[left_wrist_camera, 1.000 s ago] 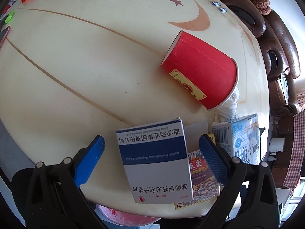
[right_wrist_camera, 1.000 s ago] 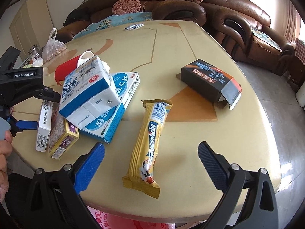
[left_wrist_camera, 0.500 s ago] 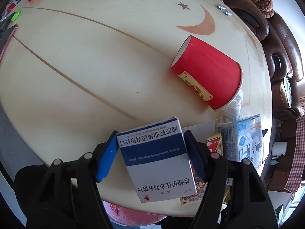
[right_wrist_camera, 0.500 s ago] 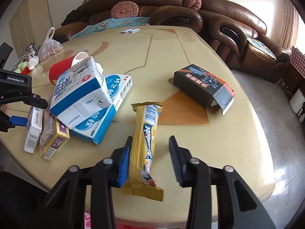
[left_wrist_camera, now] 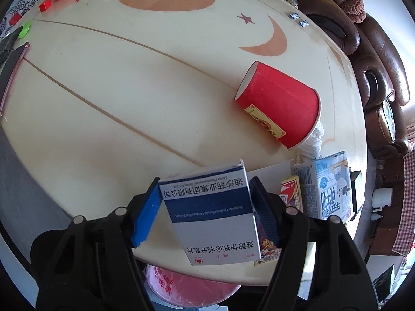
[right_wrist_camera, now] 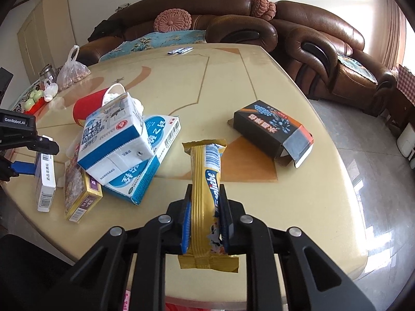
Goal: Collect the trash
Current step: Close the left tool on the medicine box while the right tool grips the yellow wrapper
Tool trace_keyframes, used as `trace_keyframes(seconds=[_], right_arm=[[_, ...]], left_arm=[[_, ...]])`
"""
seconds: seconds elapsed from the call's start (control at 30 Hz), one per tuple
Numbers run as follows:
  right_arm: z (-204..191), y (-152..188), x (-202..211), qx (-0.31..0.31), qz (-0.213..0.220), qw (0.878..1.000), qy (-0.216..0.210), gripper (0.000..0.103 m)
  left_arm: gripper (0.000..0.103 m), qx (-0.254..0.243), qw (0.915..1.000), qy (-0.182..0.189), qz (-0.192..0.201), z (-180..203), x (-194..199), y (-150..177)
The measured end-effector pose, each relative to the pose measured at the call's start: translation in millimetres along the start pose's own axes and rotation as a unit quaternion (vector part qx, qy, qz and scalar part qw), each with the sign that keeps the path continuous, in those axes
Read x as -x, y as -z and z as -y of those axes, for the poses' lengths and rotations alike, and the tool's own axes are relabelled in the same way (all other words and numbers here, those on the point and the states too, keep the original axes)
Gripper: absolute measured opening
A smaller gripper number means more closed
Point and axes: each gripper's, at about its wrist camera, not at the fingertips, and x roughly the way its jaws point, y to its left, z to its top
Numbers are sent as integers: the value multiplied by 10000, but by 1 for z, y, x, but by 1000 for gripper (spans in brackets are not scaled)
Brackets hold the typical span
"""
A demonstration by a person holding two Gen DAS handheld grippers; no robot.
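Both pairs of jaws, wide apart a second ago, are now closed on trash. Between the left gripper's [left_wrist_camera: 205, 207] pads a blue-and-white medicine box [left_wrist_camera: 210, 215] is clamped; a gold snack wrapper [right_wrist_camera: 205, 194] is pinched in the right gripper [right_wrist_camera: 205, 220], extending ahead over the table [right_wrist_camera: 298, 194].

On the table [right_wrist_camera: 298, 207], wrapper [right_wrist_camera: 205, 181] at the near edge, dark box [right_wrist_camera: 272, 132] beyond to its right, milk carton [right_wrist_camera: 114, 140] stacked on a flat box [right_wrist_camera: 153, 160] to its left, tipped cup [right_wrist_camera: 88, 106] behind, two small boxes [right_wrist_camera: 77, 194] further left.
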Motion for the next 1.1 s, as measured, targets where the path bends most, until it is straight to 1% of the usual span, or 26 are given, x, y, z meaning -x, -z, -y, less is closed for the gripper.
trace_keyframes(seconds=[0.2,0.37,0.5,0.7,0.93,1.1], right_arm=[[-3,-12,21,15,172,9998,-94,18],[-5,-16,31,-24,151,9997,-206,18],[-8,-14,39,7,196,9997,-154,18],[-12,-15,52,45,332,9994,-128,18],[-16,-18,64,72,426,9988,-217,18],[-20,-18,78,110,476,9984,-280,18]], left_arm=[[67,-205,9995,-27,240,3,21,0],[66,-344,9986,77,397,5,36,3],[65,-331,9986,186,369,3,39,7],[65,-431,9976,233,483,8,50,11],[65,-581,9963,300,556,10,64,22],[65,-745,9944,299,681,10,78,30]])
